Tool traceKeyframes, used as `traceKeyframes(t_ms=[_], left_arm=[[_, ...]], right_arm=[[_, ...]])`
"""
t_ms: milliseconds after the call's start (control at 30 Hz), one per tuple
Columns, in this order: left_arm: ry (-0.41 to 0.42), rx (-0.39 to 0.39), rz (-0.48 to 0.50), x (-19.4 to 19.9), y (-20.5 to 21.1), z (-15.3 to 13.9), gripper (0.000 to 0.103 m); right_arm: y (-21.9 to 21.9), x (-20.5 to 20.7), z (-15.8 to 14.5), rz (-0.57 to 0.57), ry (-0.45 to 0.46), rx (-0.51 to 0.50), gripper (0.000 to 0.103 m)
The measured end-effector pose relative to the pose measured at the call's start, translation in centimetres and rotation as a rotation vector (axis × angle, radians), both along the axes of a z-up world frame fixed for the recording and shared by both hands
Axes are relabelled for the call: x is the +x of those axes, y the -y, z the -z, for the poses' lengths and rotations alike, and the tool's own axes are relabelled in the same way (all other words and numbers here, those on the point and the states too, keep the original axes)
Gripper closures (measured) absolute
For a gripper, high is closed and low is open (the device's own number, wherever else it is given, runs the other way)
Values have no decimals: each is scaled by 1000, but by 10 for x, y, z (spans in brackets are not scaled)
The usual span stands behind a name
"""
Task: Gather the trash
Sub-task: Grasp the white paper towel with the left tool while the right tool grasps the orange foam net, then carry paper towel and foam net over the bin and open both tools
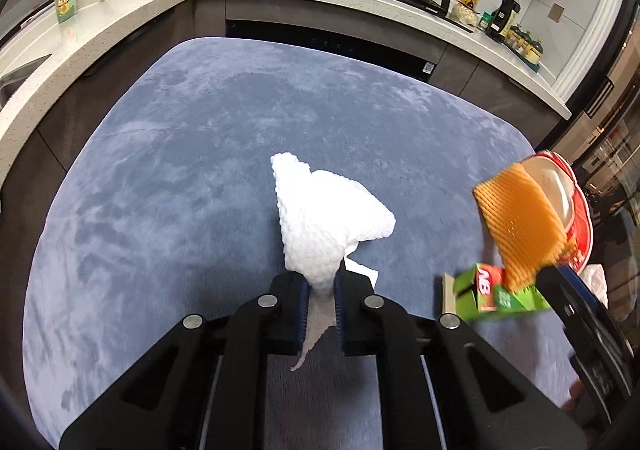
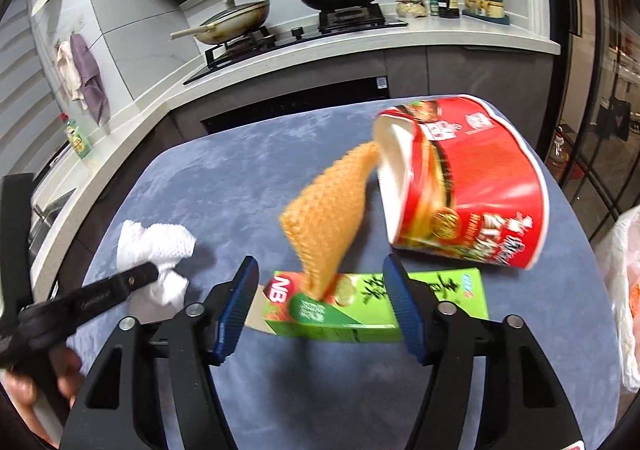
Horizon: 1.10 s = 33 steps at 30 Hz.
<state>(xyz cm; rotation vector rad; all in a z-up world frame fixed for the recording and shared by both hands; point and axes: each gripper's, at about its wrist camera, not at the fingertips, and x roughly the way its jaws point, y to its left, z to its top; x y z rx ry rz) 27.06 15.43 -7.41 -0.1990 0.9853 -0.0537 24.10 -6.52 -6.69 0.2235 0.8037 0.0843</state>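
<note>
White foam net (image 1: 328, 218) is pinched in my left hand-held gripper (image 1: 322, 290), nearly closed on it above the blue surface (image 1: 168, 154). My right hand-held gripper (image 2: 326, 310) stands half open around the green box (image 2: 360, 310), pads not touching. An orange net (image 2: 332, 218) leans between box and red bowl (image 2: 472, 186), far right.

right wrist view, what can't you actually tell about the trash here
- Orange foam net: motion-blurred; cannot tell whether it rests on the green box or hangs free.
- Green box: ends hidden behind the right gripper fingers; contact with the pads unclear.
- Red noodle cup: blurred, inside hidden.
- Plastic bag: cut off by the right edge.
</note>
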Motion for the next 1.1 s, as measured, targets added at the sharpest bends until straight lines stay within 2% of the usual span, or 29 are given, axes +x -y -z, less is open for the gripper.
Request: traceKeyframes(t_ms=[100, 200, 267, 333, 467, 733, 1100], left_arm=[[0, -3, 9, -4, 1, -2, 93], [-2, -10, 16, -8, 4, -3, 93], [-3, -15, 20, -10, 5, -3, 92], [-1, -14, 25, -12, 8, -4, 92], [1, -15, 36, -18, 13, -6, 92], [28, -16, 83, -39, 38, -25, 92], [106, 11, 191, -81, 98, -66, 92]], right_arm=[[-4, 9, 1, -5, 1, 4, 48], [-5, 16, 4, 2, 0, -3, 59], [-4, 21, 8, 4, -16, -4, 75], [-3, 22, 11, 4, -28, -4, 85], [0, 13, 6, 7, -6, 5, 93], [12, -21, -21, 6, 59, 25, 93], [62, -76, -61, 80, 147, 43, 93]])
